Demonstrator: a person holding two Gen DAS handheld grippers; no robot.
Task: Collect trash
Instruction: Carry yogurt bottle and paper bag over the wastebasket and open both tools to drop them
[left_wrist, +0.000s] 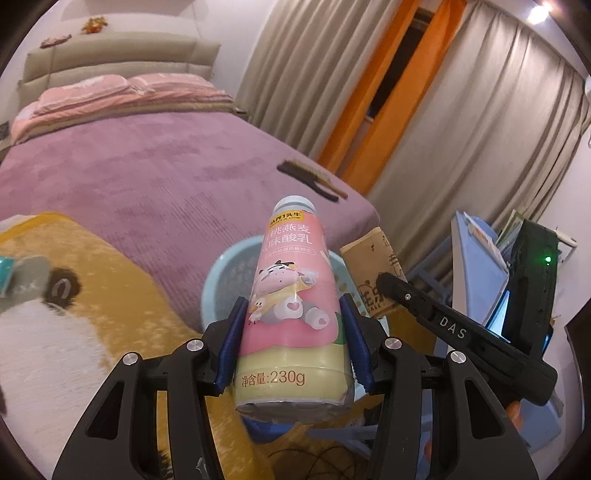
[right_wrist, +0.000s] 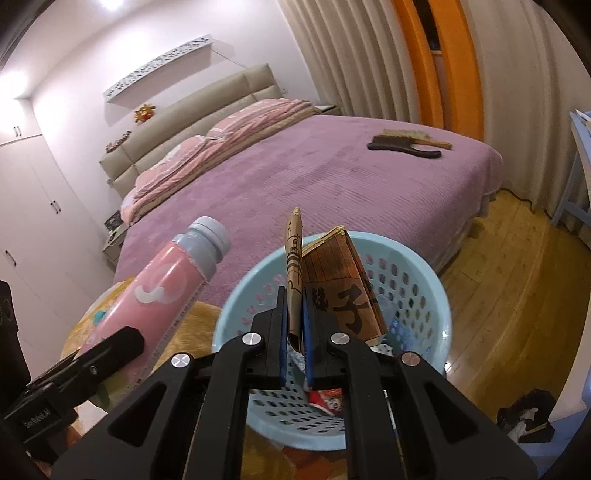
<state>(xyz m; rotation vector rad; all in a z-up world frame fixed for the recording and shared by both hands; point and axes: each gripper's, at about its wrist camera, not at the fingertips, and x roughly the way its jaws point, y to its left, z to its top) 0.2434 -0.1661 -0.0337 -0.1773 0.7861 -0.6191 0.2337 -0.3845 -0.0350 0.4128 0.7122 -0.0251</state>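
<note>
My left gripper (left_wrist: 293, 314) is shut on a pink yogurt bottle (left_wrist: 291, 295) with a grey cap, held above the light blue trash basket (left_wrist: 218, 280). The bottle also shows in the right wrist view (right_wrist: 162, 291), left of the basket (right_wrist: 424, 277). My right gripper (right_wrist: 294, 325) is shut on a brown paper bag (right_wrist: 332, 288) with black print, held over the basket's opening. The bag shows in the left wrist view (left_wrist: 373, 273), right of the bottle. Some wrappers lie in the basket's bottom.
A bed with a purple cover (right_wrist: 314, 177) stands behind the basket, with a brush (right_wrist: 406, 142) on it. A yellow plush cushion (left_wrist: 74, 295) lies left. Blue furniture (left_wrist: 480, 266) stands right. Wooden floor (right_wrist: 517, 277) lies right of the basket, with a dark object (right_wrist: 524, 417) on it.
</note>
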